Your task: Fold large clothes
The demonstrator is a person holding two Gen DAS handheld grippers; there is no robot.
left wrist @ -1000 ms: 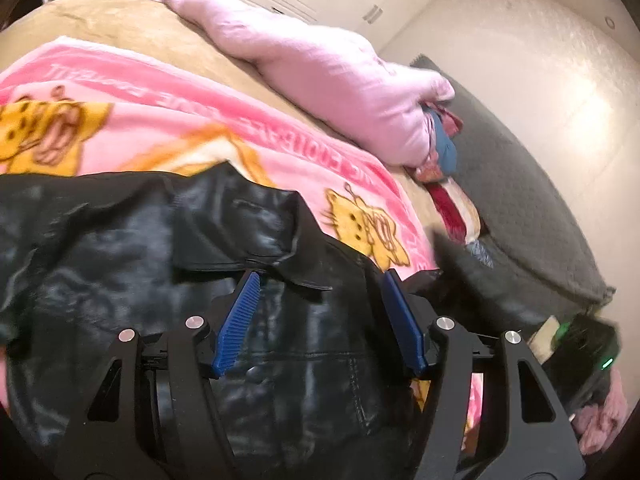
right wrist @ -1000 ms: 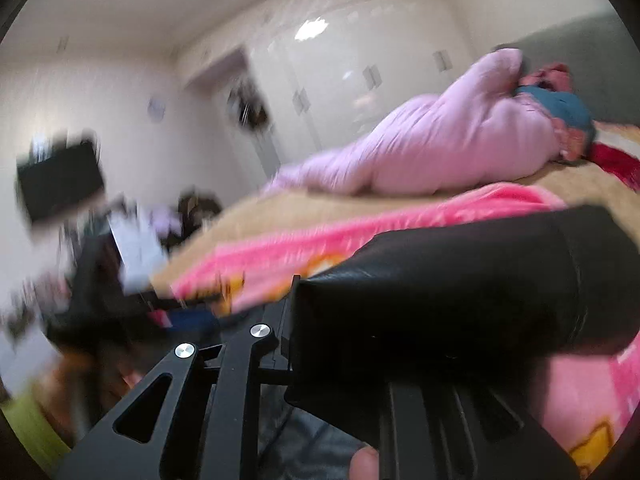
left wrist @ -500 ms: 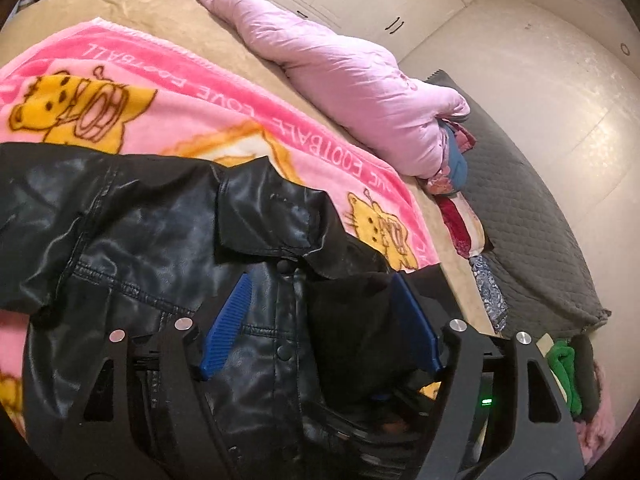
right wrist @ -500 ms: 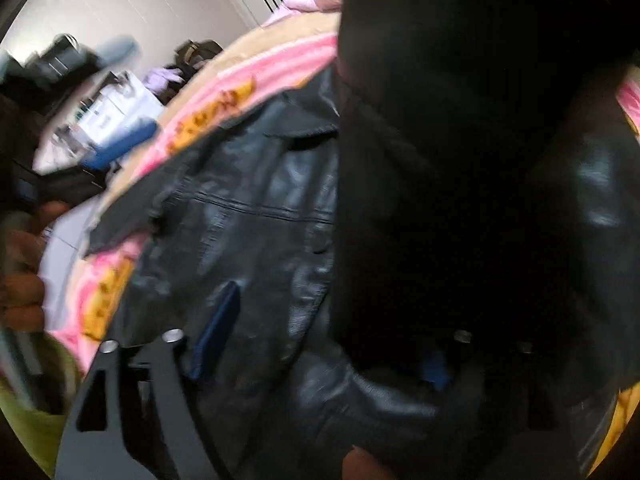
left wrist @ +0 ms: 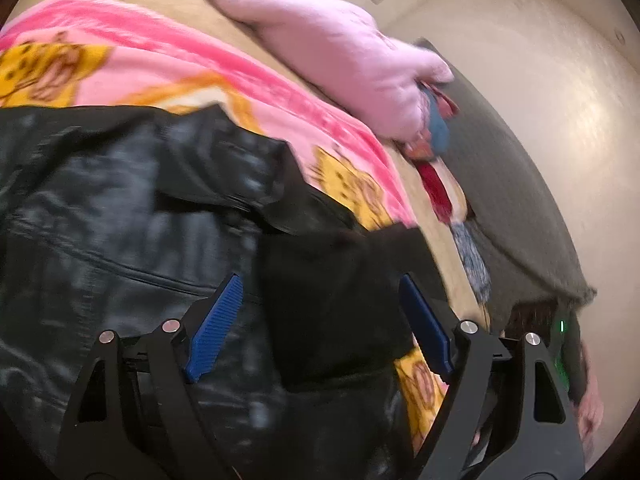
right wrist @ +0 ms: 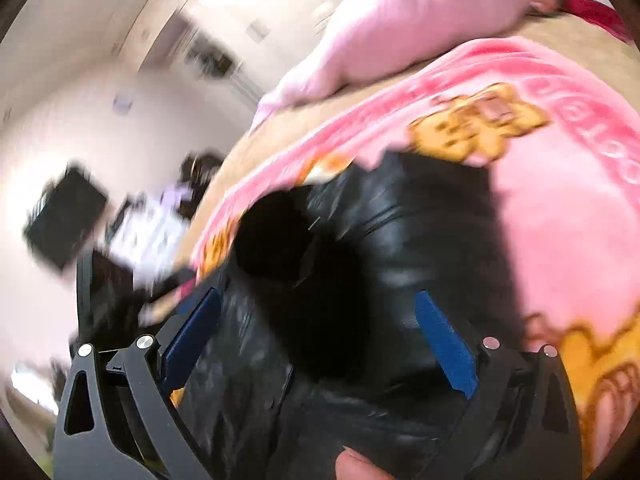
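Glossy, creased black leather jacket (left wrist: 120, 216) lies on fleecy pink blanket (left wrist: 132, 76).

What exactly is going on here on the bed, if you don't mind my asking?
A person with a handheld gripper in each hand is folding a black leather jacket spread on a pink cartoon blanket on the bed. Both the left gripper and the right gripper are open above the jacket, gripping nothing. A sleeve, its dark opening facing the right camera, lies across the jacket's body. A pink quilt is bunched further back. Both views are motion-blurred.
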